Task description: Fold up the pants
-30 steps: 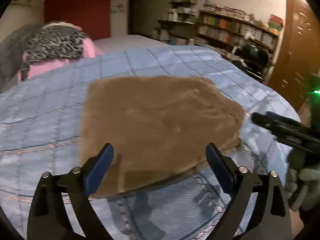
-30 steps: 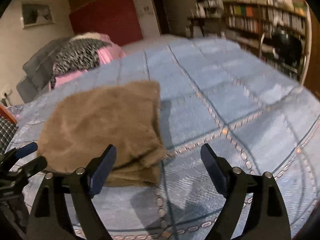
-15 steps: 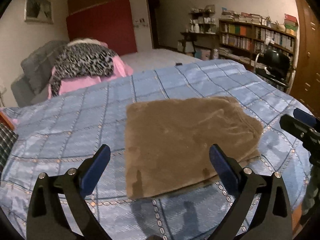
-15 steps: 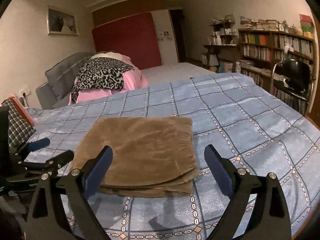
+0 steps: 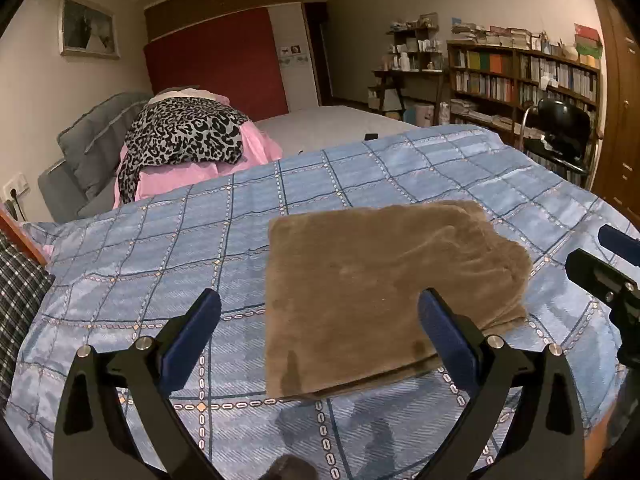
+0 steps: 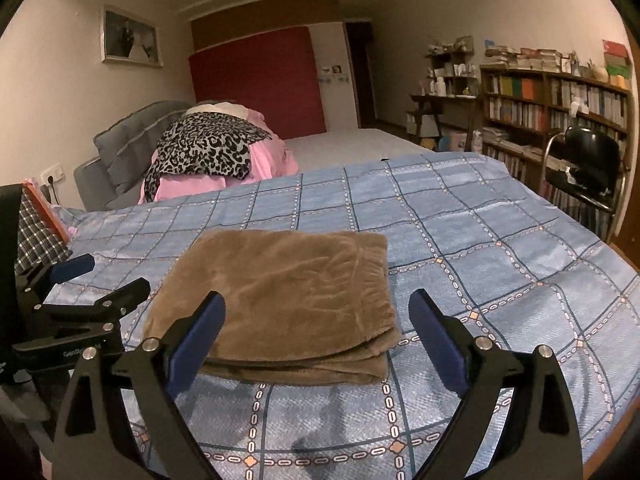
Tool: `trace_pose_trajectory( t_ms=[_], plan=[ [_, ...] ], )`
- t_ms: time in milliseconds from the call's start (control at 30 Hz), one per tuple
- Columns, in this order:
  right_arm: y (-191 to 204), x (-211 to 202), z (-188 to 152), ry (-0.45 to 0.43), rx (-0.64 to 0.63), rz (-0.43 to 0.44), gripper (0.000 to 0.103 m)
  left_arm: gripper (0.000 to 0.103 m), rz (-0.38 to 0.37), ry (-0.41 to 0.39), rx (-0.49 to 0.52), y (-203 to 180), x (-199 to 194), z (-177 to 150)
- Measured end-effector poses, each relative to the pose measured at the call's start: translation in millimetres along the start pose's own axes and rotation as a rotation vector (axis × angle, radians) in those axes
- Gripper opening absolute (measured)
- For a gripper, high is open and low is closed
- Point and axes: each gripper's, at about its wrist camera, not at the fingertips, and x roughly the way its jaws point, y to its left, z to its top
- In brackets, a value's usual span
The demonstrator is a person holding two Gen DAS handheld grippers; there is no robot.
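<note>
The brown fleece pants [image 5: 384, 292] lie folded into a flat, thick rectangle on the blue checked bedspread [image 5: 160, 264]. They also show in the right wrist view [image 6: 288, 292], with stacked layers at the near edge. My left gripper [image 5: 320, 324] is open and empty, held above the bed just short of the pants' near left edge. My right gripper [image 6: 316, 324] is open and empty, held above the pants' near edge. Each gripper shows in the other's view, the right one [image 5: 608, 264] at the pants' right and the left one [image 6: 92, 284] at their left.
A pile of leopard-print and pink clothes [image 5: 184, 148] lies on a grey sofa behind the bed. A plaid cloth [image 5: 20, 300] sits at the left edge. Bookshelves [image 5: 520, 76] and a black chair [image 5: 560, 132] stand to the right. The bed's near edge [image 6: 616, 432] drops off at the lower right.
Both grippers have pulled back and risen away from the folded pants, so more of the room and bed shows. The pants lie still; both grippers stay open.
</note>
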Motion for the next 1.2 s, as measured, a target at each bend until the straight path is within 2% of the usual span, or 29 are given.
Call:
trace_pose_trajectory(
  t_ms=[400, 1200],
  plan=[
    [19, 1, 1, 0.004, -0.066, -0.004, 0.092, 0.100, -0.018, 0.024, -0.020, 2, -2, 0],
    [28, 2, 3, -0.001, -0.066, -0.005, 0.092, 0.100, -0.041, 0.011, -0.009, -2, -3, 4]
  ],
)
